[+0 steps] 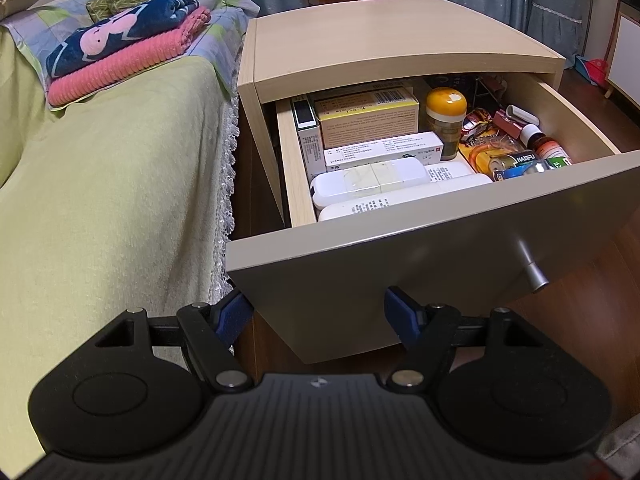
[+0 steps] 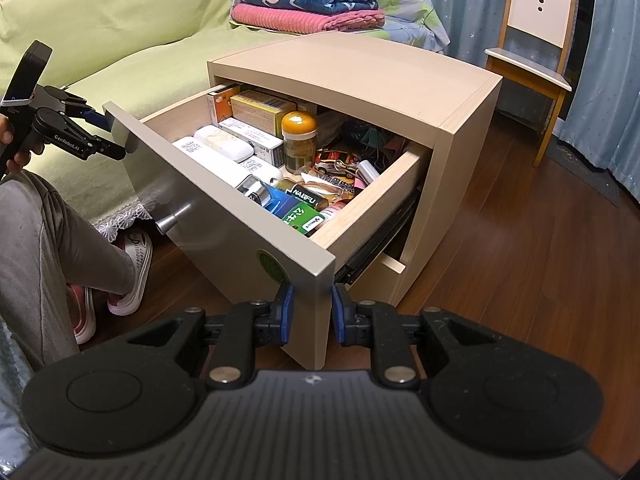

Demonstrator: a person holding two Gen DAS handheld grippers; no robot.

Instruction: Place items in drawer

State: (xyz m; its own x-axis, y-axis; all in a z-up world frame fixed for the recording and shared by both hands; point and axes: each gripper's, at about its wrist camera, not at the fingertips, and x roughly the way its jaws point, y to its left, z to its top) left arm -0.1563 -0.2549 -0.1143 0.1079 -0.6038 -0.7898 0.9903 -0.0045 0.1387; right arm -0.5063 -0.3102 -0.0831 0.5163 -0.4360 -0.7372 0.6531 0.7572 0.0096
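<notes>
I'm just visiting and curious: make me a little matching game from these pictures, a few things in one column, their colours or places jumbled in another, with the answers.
Things:
1. jar lid
2. folded towel, the lower one
3. drawer knob
4. chair

Colour or place:
A. silver, on the drawer front
B. pink, on the bed
C. by the curtain
D. orange, inside the drawer

Pairs: 1-D, 2-B, 3-A, 4-C

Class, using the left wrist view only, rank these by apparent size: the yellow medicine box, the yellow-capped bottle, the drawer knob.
1. yellow medicine box
2. yellow-capped bottle
3. drawer knob
The knob sits nearer the camera, yet looks smallest.
</notes>
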